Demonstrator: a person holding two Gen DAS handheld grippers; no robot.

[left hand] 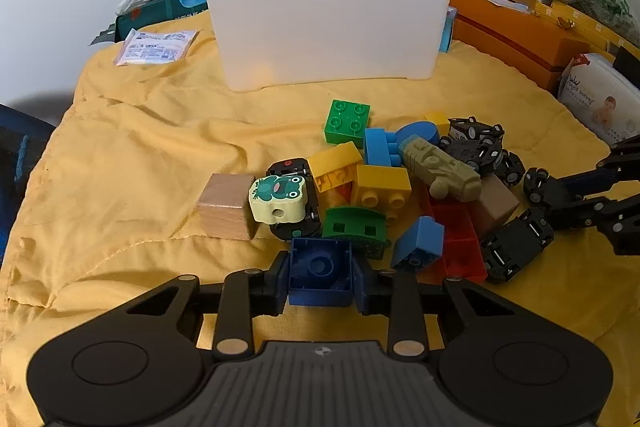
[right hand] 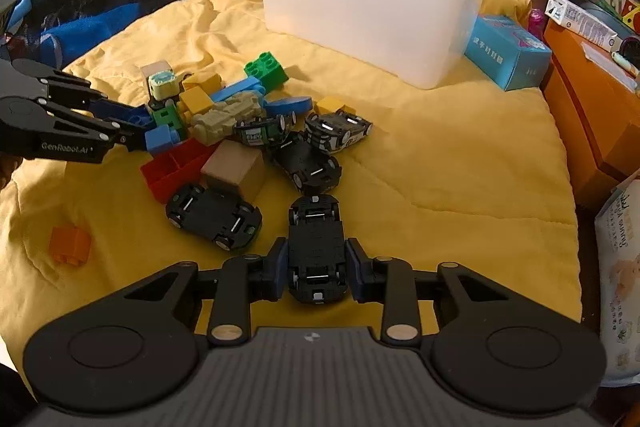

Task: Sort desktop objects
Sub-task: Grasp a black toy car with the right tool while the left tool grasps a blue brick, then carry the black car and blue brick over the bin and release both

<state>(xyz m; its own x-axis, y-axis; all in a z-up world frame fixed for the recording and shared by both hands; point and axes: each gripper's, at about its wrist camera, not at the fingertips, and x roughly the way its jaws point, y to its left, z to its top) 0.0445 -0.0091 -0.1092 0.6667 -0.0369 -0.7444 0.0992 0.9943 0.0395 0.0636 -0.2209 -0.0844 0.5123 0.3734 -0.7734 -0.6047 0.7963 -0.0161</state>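
Left wrist view: left claw (left hand: 320,277) tilted downward, pinching a dark blue block (left hand: 320,273) at the toy pile's near edge.
Right wrist view: right claw (right hand: 317,273) angled down, pinching an upturned black toy car (right hand: 316,247) on the yellow blanket (right hand: 460,187).

Hidden and cut-off parts, both wrist views

The bin's (left hand: 328,23) inside is screened by its frosted wall; only a faint orange blur is made out low down. The packet's (left hand: 154,47) print is too small to be read. The wipes pack (right hand: 620,291) is cut by the right edge. The red brick (left hand: 460,247) is partly buried under the pile. The car's (right hand: 316,255) top is not seen, underside up.
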